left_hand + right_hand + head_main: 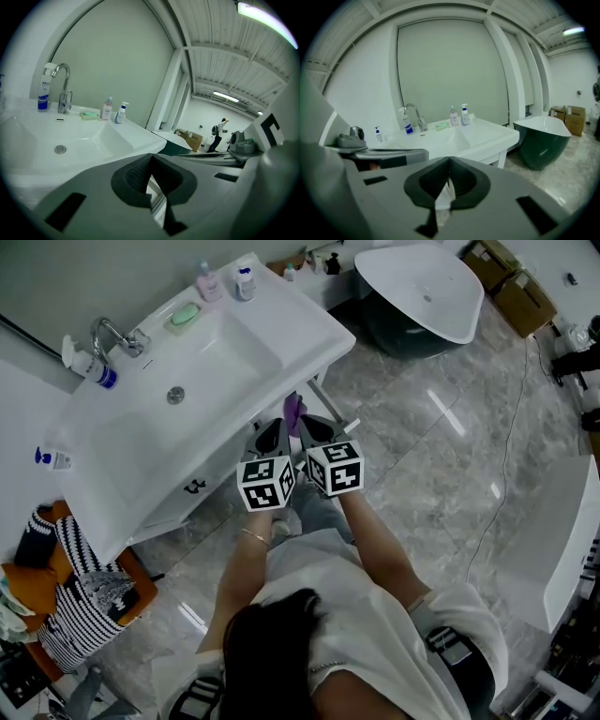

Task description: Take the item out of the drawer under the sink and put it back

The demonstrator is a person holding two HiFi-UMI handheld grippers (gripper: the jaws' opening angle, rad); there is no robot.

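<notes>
head view. white sink on a stand, tap at its back. drawer below the basin, dark handle on its front; cannot tell whether it is pulled out or pushed in. left gripper and right gripper are side by side, tips at the sink's front edge. a small purple thing shows between and just past the two tips; likely the item, out of the drawer. which gripper holds it, if either, cannot be told here.

left gripper view. pads are pressed together at the tip, nothing seen between them. the basin and two small bottles lie beyond.

right gripper view. pads meet at the tip, jaws closed; no purple thing visible between them. sink and dark bathtub beyond.

progress, as a judgement. the item appears to be outside the drawer and up at sink height, so the taking-out looks done or nearly so. left to do: put it back in the drawer and close the drawer.
</notes>
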